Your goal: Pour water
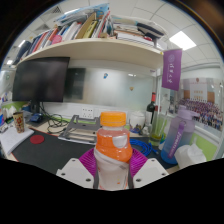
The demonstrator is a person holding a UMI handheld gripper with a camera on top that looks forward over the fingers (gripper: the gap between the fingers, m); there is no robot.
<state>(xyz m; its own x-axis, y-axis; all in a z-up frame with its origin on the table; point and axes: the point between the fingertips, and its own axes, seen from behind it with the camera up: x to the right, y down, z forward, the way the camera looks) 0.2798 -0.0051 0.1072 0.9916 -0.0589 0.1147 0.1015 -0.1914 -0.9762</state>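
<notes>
While our claw (113, 172) pinches the orange-capped bottle (113, 150) between both pads (90, 160), we see a purple cup (180, 130) just ahead to the right, a dark bottle (152, 108) beyond, a monitor (40, 80) far left, and books on a shelf (90, 45) above.

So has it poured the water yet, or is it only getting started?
Done: the bottle with the orange cap looks gripped, sitting between the gripper fingers with the pink pads against its sides.

In hand: the bottle is held upright above the desk; it is not tipped.

Left: the pouring itself. The cap still appears on, no water is flowing, and I cannot make out a cup to pour into.
</notes>
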